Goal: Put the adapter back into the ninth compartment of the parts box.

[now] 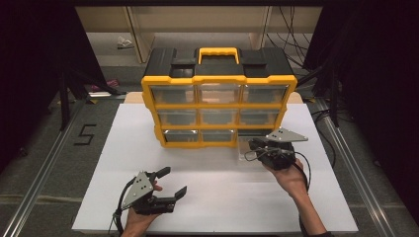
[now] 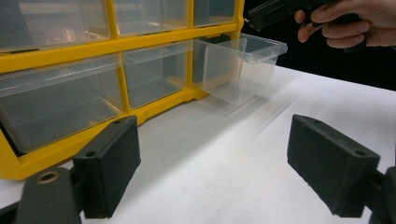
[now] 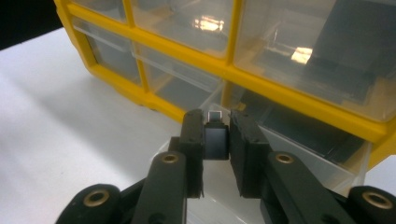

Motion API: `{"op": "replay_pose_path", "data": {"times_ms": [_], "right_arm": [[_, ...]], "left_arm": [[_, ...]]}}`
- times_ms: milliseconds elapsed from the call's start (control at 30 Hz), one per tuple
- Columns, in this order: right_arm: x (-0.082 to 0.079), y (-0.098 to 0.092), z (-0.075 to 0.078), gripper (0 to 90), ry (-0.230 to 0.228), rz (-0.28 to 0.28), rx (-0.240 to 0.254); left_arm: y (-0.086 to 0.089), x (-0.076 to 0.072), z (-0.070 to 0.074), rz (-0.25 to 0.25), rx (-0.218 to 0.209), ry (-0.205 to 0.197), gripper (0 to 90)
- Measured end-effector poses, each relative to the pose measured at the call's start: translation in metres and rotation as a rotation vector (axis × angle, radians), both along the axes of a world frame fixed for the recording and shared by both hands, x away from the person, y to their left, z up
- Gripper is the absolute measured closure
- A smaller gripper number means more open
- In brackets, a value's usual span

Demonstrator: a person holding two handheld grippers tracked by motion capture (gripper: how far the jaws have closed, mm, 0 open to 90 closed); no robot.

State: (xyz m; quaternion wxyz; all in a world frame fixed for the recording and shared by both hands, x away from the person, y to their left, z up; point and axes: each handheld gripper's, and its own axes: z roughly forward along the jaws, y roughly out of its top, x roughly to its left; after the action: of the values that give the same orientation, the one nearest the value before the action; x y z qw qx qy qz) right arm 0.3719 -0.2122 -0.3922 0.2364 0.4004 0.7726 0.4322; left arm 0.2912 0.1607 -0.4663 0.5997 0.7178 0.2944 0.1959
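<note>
The small dark block (image 3: 216, 140) sits pinched between the pads of the right gripper (image 3: 215, 140), which is clamped tight on it, the block's short flat faces against the 2 pads and its top edge peeking out above them. In the right gripper view it hangs directly over the clear drawer (image 2: 240, 65) pulled out of the bottom right slot of the yellow cabinet (image 1: 219, 79), so the drop point looks to be straight below the jaws rather than off to a side. The drawer's long axis runs out from the cabinet front toward the person, and the right gripper (image 1: 267, 150) comes in along that same line on the white table (image 1: 212, 197). My guess is that the next move is a plain release into the drawer.

The left gripper (image 1: 174, 183) rests well apart at the near left, jaws spread wide and holding nothing, pointing toward the cabinet; the right hand is clearly the nearer one.
</note>
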Motion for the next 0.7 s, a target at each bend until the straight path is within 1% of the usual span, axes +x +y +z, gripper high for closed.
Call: {"op": "replay_pose_path", "data": {"times_ms": [200, 500, 633, 700], "right_arm": [[0.005, -0.001, -0.005, 76.4, 0.017, -0.019, -0.002], [0.01, -0.002, -0.011, 76.3, 0.046, -0.03, -0.014], [0.012, -0.004, -0.013, 75.6, 0.058, -0.041, -0.009], [0.013, -0.006, -0.015, 68.5, 0.072, -0.046, -0.006]], "left_arm": [[0.001, -0.001, 0.0, -0.003, 0.001, -0.002, 17.1], [0.0, -0.001, 0.001, -0.002, 0.001, -0.003, 17.1], [0.001, -0.001, 0.0, -0.002, 0.0, -0.002, 17.0], [0.0, -0.001, 0.001, -0.002, 0.0, -0.002, 17.0]]}}
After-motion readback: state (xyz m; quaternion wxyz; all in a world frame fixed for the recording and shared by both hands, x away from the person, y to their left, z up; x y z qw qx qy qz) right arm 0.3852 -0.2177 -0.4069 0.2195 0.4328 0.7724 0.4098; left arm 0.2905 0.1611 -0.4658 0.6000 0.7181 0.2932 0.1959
